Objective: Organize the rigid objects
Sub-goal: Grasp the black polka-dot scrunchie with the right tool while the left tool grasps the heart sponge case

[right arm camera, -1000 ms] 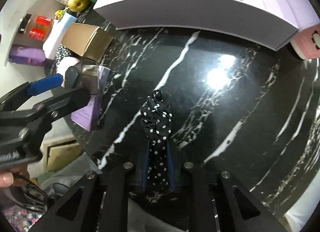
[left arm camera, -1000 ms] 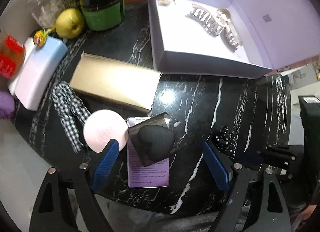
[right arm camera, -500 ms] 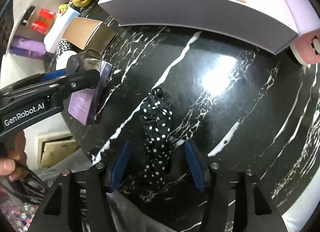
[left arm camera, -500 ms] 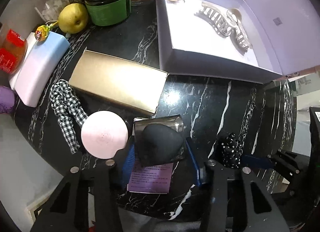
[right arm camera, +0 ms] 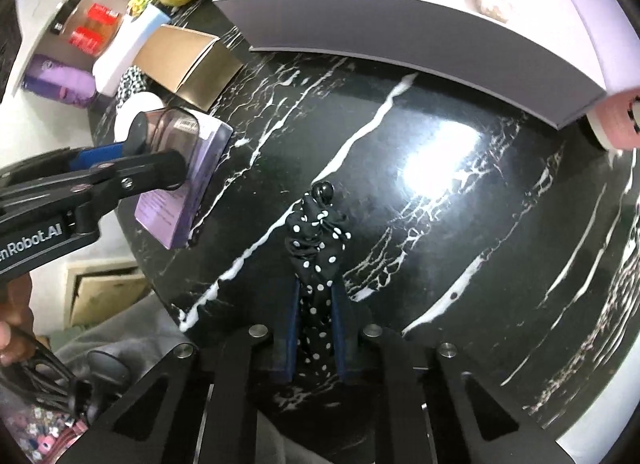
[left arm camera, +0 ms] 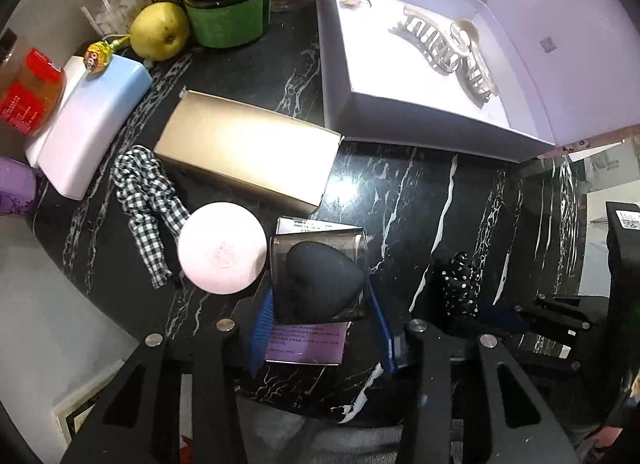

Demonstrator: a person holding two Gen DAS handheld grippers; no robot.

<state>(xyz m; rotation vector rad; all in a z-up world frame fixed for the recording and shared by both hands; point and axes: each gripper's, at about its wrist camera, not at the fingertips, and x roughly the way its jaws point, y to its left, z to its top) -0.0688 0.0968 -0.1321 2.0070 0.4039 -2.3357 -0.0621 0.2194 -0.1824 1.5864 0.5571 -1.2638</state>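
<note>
Since the frame half a second ago, both pairs of fingers have been brought in: the right gripper (right arm camera: pixel 314 328), then spread either side of the polka-dot scrunchie (right arm camera: pixel 316 256), is now pinched onto its near end, and the left gripper (left arm camera: pixel 318 324) has been narrowed until its blue pads sit against the sides of the clear sponge case (left arm camera: pixel 318 278). That case, with a dark teardrop sponge inside, is seen perched on a purple carton (left arm camera: pixel 306 344) at the near edge of the black marble worktop (left arm camera: pixel 420 204), just beside a round pink compact (left arm camera: pixel 222 254). The scrunchie lies on the worktop further right, its knotted tip pointing toward the open lilac box (left arm camera: pixel 420 132), where a pale hair claw (left arm camera: pixel 444 52) is already laid. The step in hand is judged to be the grasp, two items being secured at once; a lift and a carry toward the box would be called for next, with the case kept level so it is not slipped from the pads. Whether the left pads are truly bearing on the case or only touching it cannot be settled. The small items in the box's far corner are too blurred to name, and the box's right end is cut off in the right wrist view.
</note>
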